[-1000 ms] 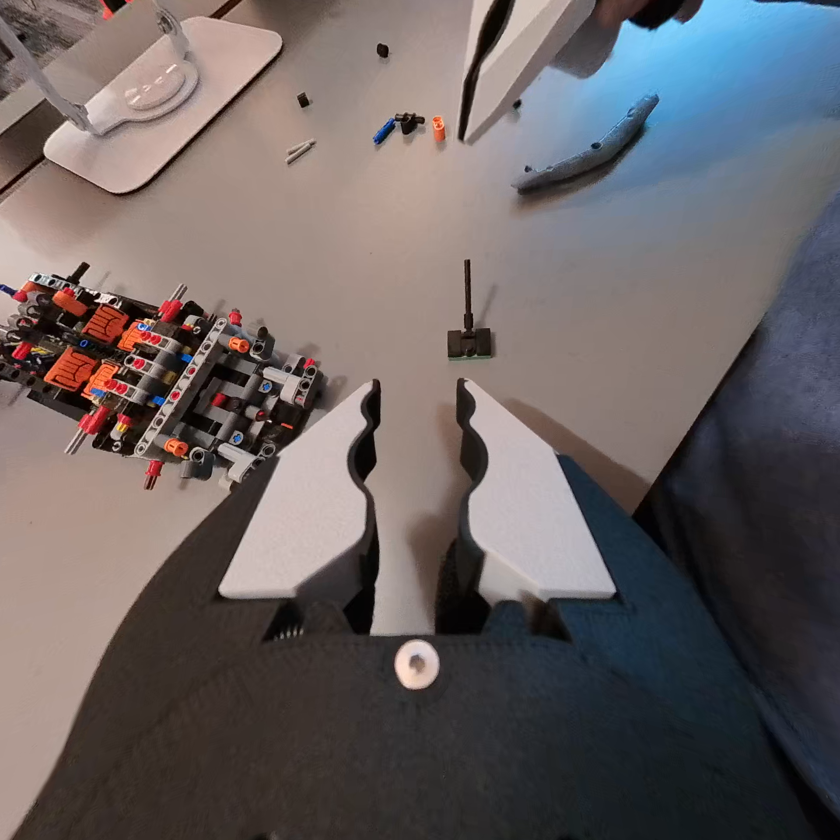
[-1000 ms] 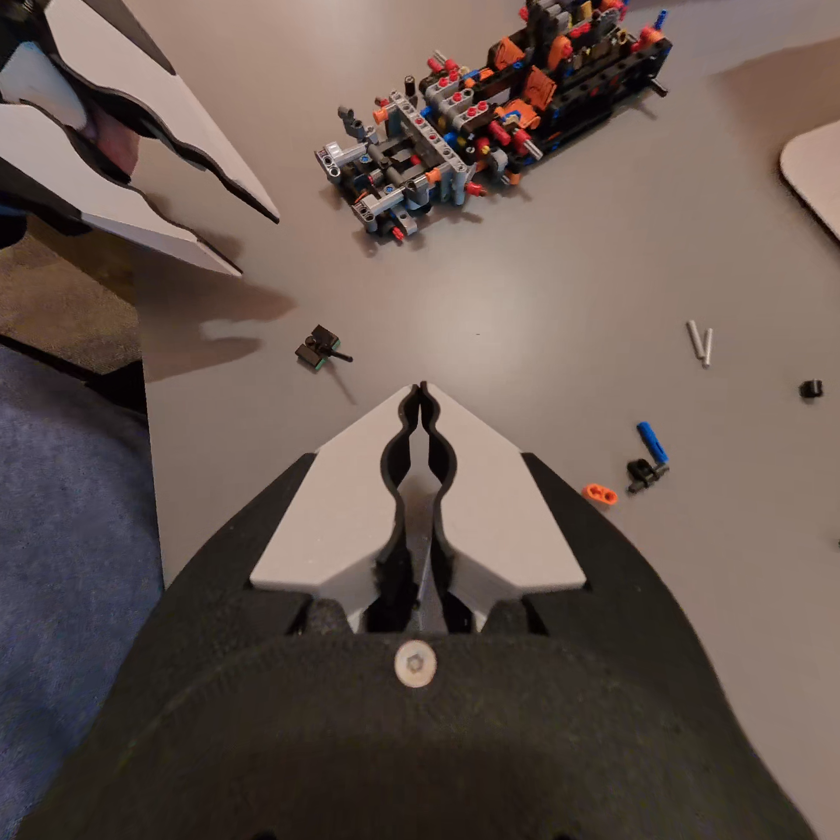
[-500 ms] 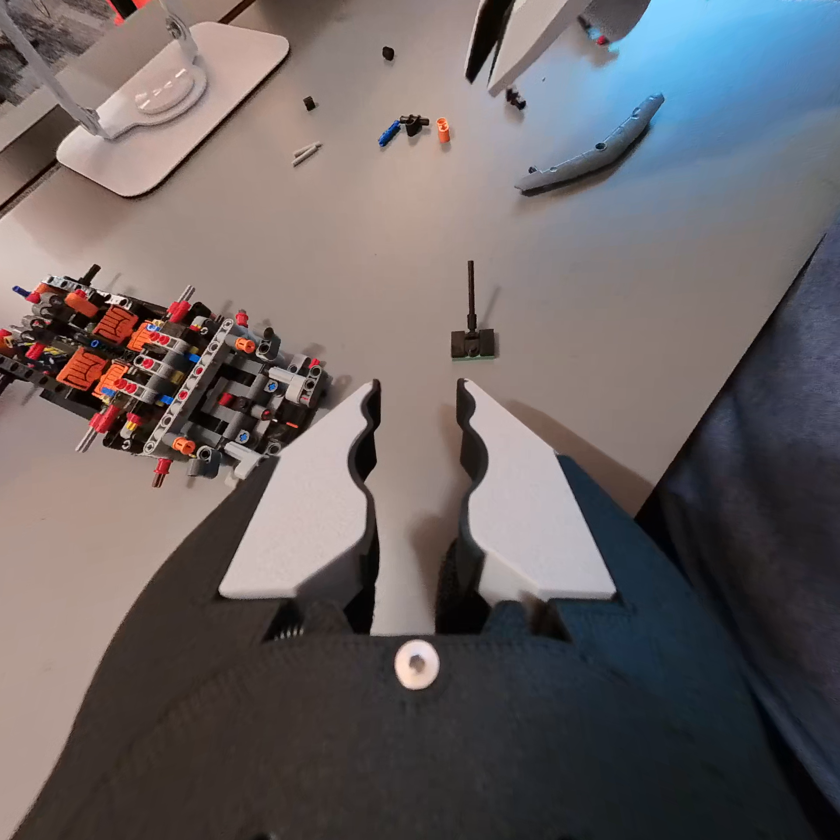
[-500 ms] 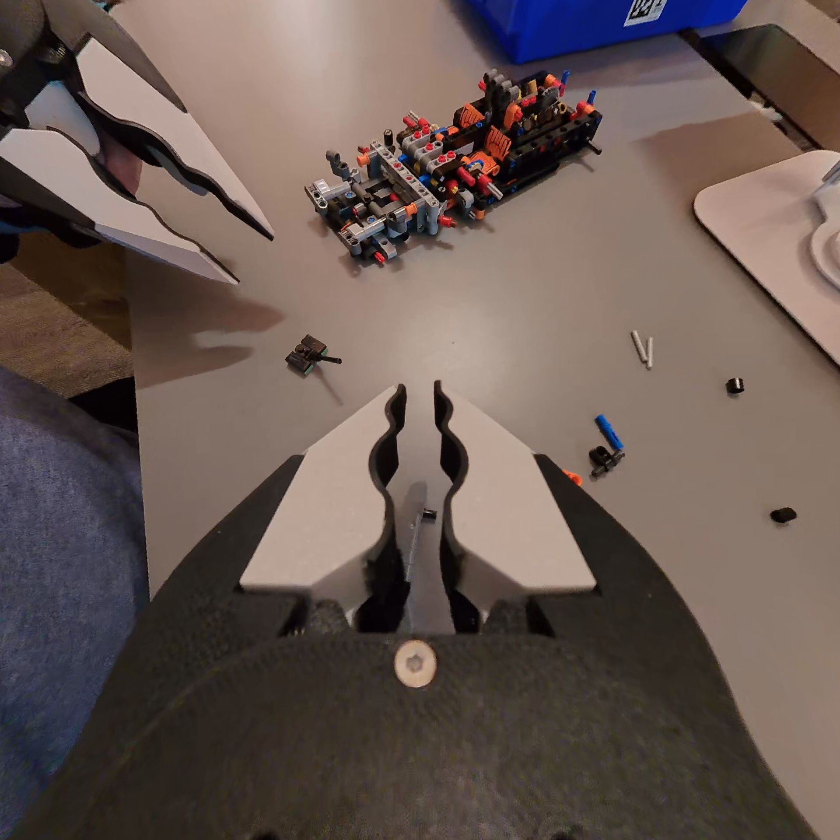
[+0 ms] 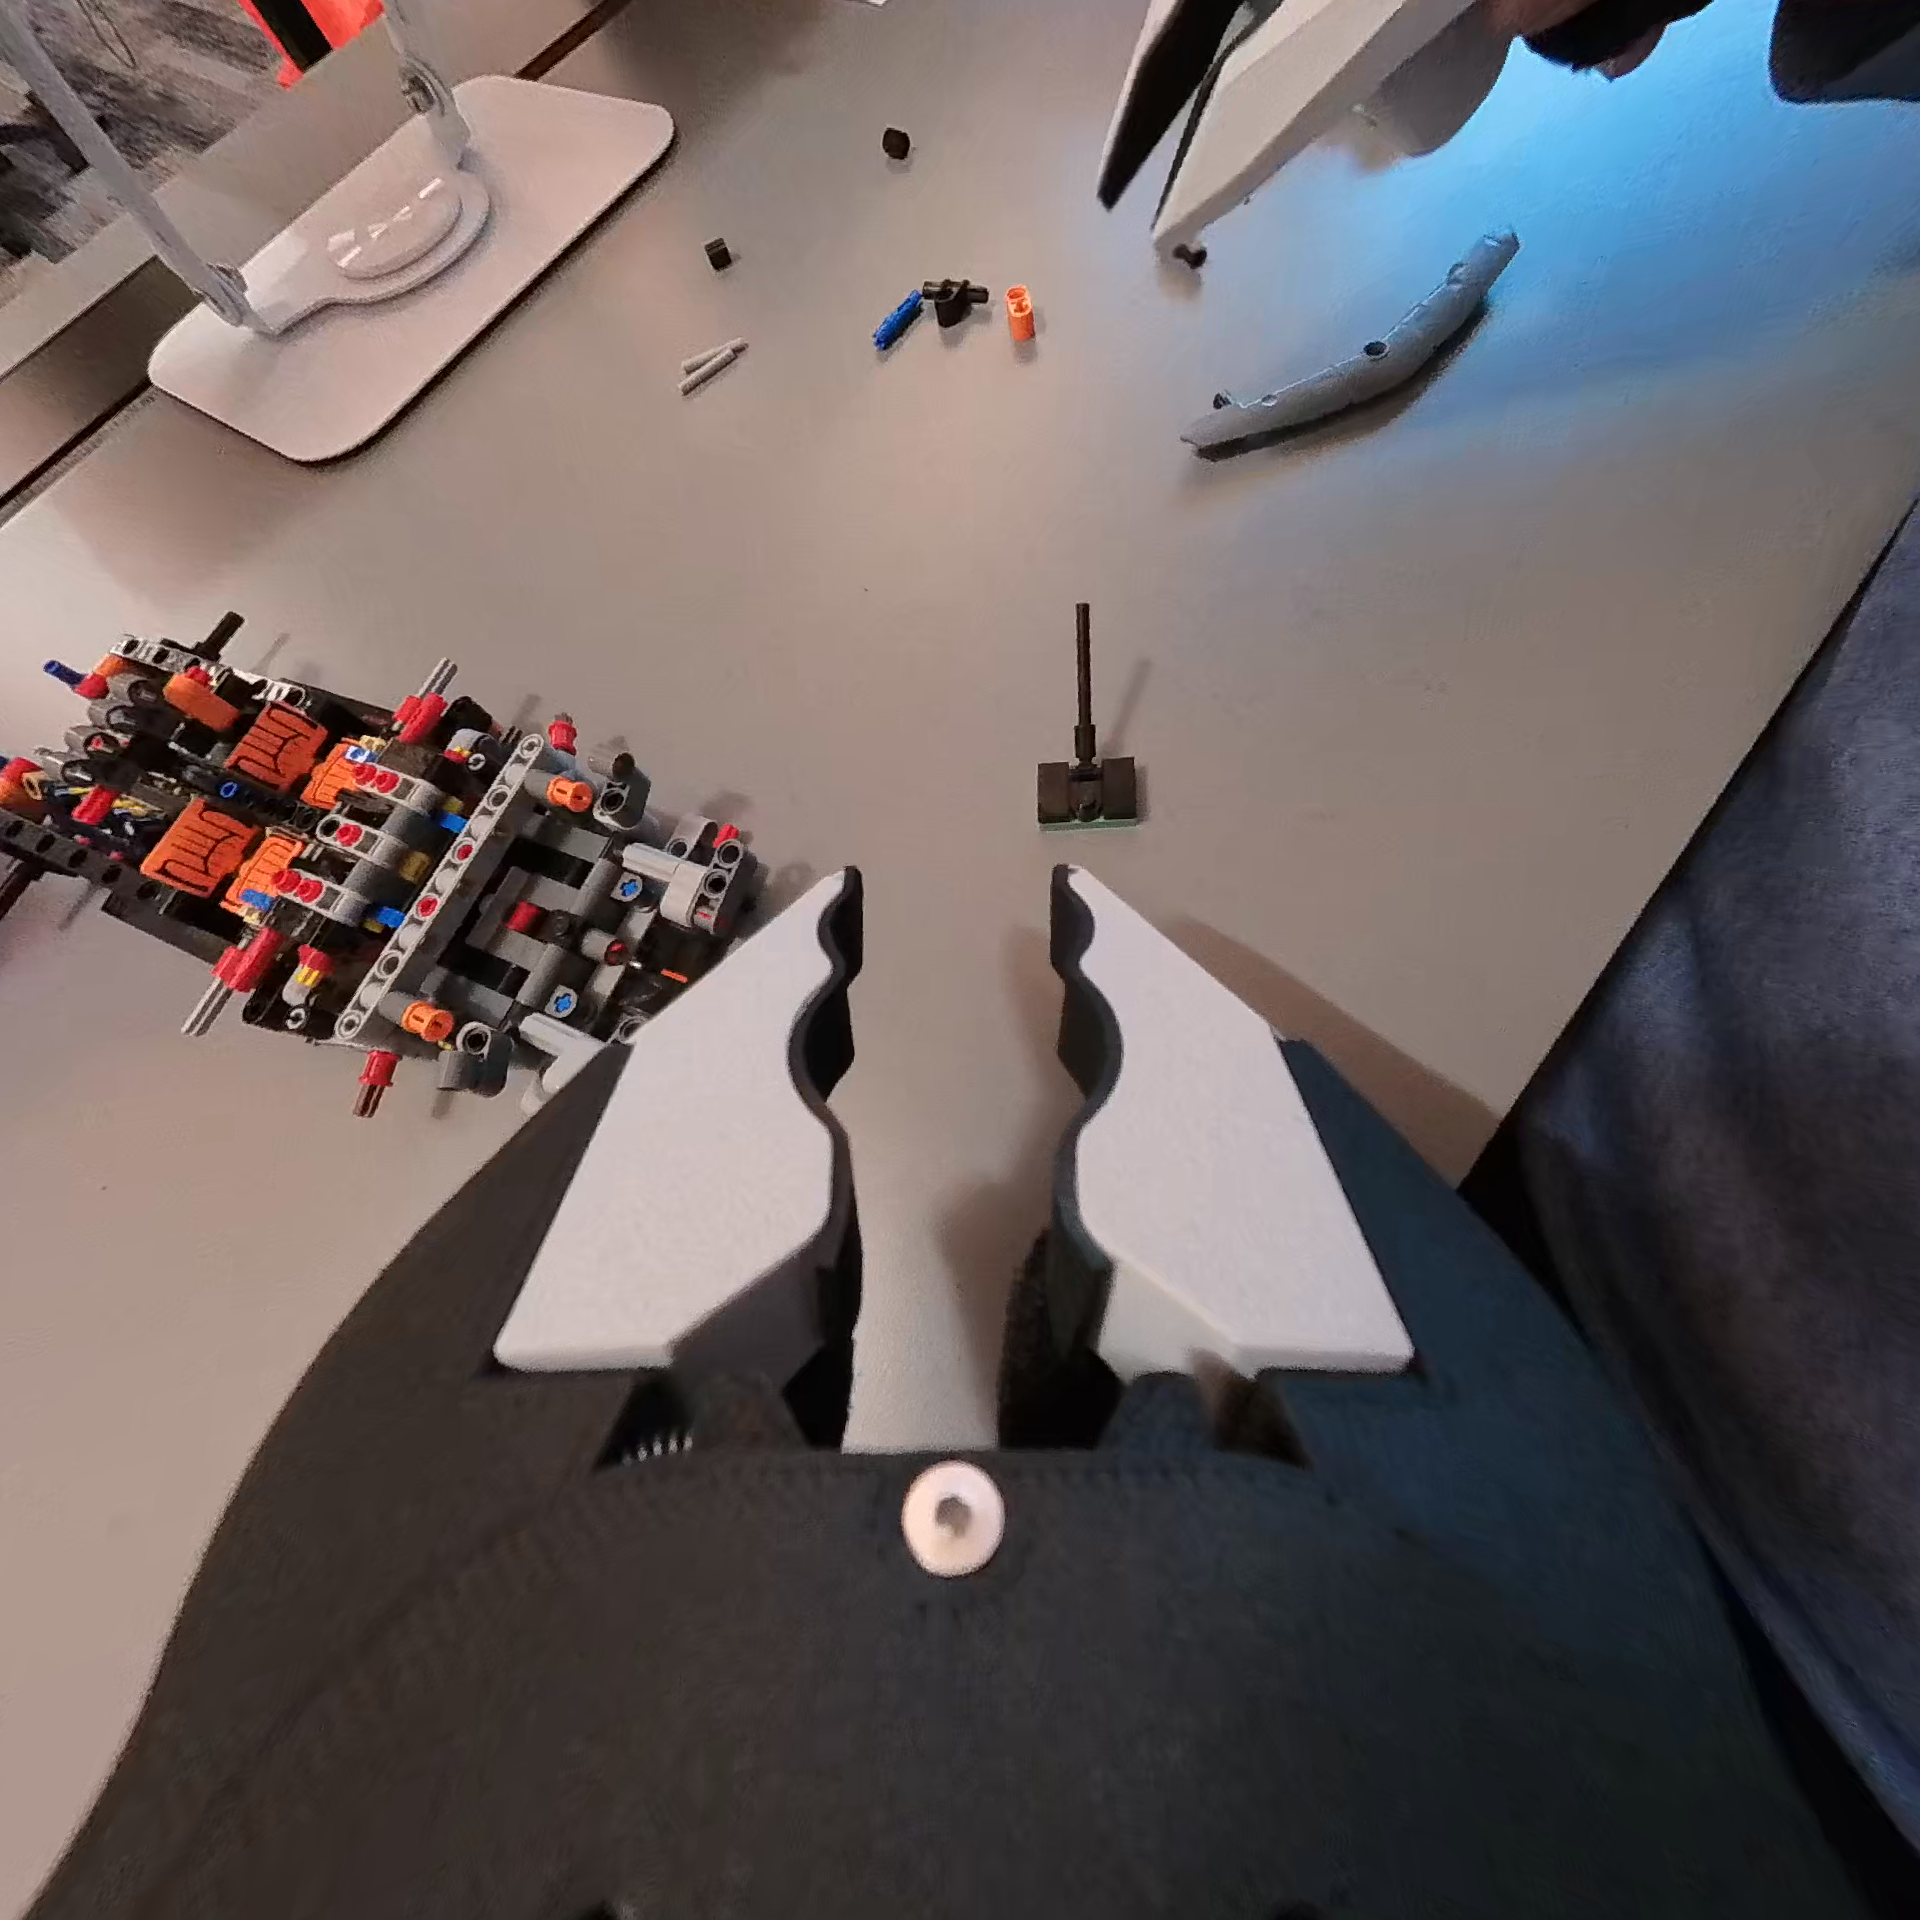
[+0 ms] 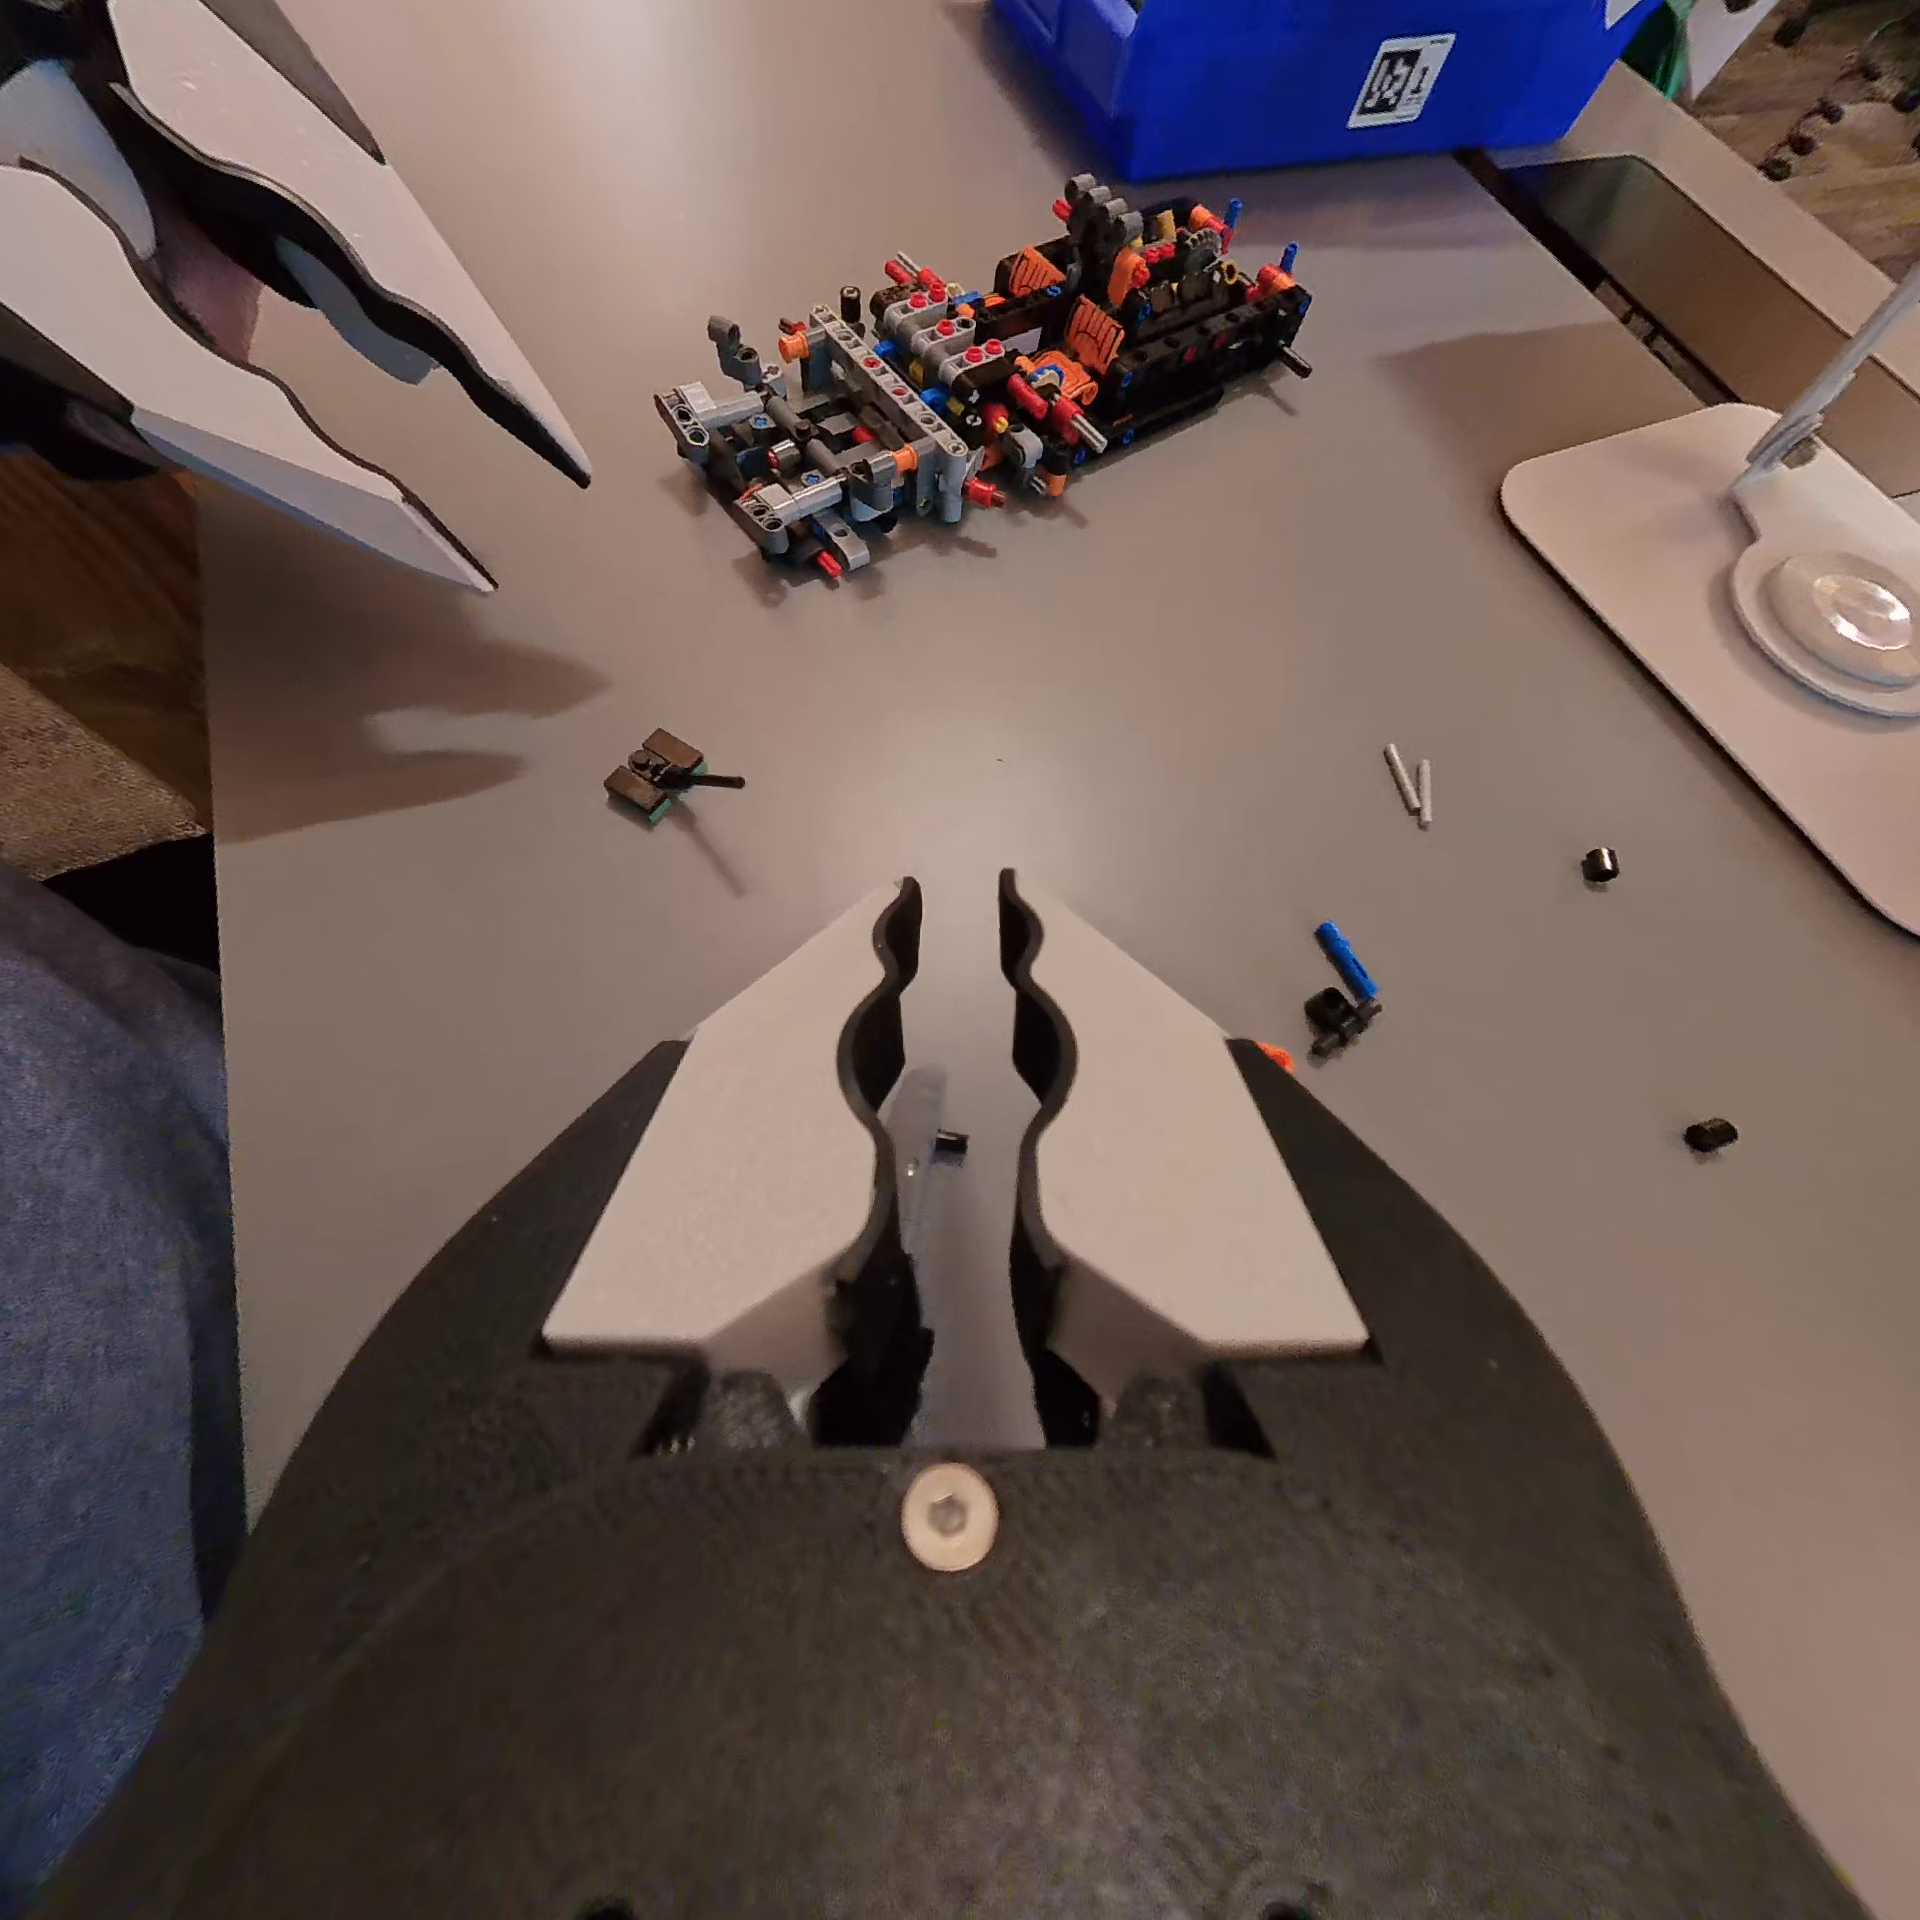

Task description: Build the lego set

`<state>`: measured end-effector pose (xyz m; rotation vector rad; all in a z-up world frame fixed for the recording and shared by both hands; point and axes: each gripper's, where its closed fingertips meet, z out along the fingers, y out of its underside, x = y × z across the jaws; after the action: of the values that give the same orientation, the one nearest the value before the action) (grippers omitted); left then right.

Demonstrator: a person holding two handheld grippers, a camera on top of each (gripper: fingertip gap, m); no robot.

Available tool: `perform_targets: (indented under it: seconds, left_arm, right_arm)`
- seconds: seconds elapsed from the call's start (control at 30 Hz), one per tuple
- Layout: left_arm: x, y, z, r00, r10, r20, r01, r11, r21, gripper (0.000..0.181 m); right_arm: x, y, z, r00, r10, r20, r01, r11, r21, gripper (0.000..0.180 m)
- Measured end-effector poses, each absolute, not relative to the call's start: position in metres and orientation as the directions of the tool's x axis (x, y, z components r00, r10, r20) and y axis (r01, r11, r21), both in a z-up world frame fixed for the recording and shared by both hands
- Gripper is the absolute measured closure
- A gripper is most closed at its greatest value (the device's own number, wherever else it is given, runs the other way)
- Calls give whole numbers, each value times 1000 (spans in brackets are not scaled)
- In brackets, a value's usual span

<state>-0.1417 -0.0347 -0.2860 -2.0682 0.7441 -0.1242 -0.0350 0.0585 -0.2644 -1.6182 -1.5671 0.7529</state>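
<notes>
The part-built Lego chassis (image 5: 364,862), grey, black and orange, lies on the grey table (image 5: 831,540) left of my left gripper (image 5: 954,883), which is open and empty. A small black piece with an axle (image 5: 1086,790) lies just ahead of it. My right gripper (image 6: 958,885) is open and empty. Through its gap I see the grey curved panel (image 6: 920,1132) and a small black pin (image 6: 948,1141) on the table. The chassis (image 6: 987,374) and the axle piece (image 6: 665,779) lie ahead. The panel (image 5: 1351,364) and the right gripper (image 5: 1143,197) show far off in the left wrist view.
Loose parts lie together: a blue pin (image 6: 1345,956), a black connector (image 6: 1340,1013), two grey pins (image 6: 1408,779), black bushes (image 6: 1600,864). A white stand base (image 6: 1714,582) is at the right, a blue bin (image 6: 1299,73) at the back. The table's edge and blue cloth (image 5: 1766,1039) are near. The left gripper's tips are roughly 15 centimetres from the right gripper's. The left tips stand about 6 centimetres off the axle piece (image 6: 665,779). My right gripper's tips are some 7 centimetres from the small black pin (image 6: 948,1141). It turns up in the left wrist view (image 5: 1226,412) as well.
My right gripper has gone from shut to open and has drawn back and up from the table. The left gripper has stayed open and almost still.
</notes>
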Motion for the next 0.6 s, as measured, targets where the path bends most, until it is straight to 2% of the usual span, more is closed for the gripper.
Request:
perform_targets:
  seconds: [0.47, 0.6]
  left_arm:
    - [-140, -35, -289, 809, -560, -181, -462, -413, -785, 147]
    - [-141, -36, -286, 811, -555, -186, -460, -408, -789, 147]
  right_arm:
    - [-29, 70, -261, 107, 992, 73, 536, 4, -844, 164]
    - [-9, 94, -241, 186, 977, 106, 517, -6, -856, 162]
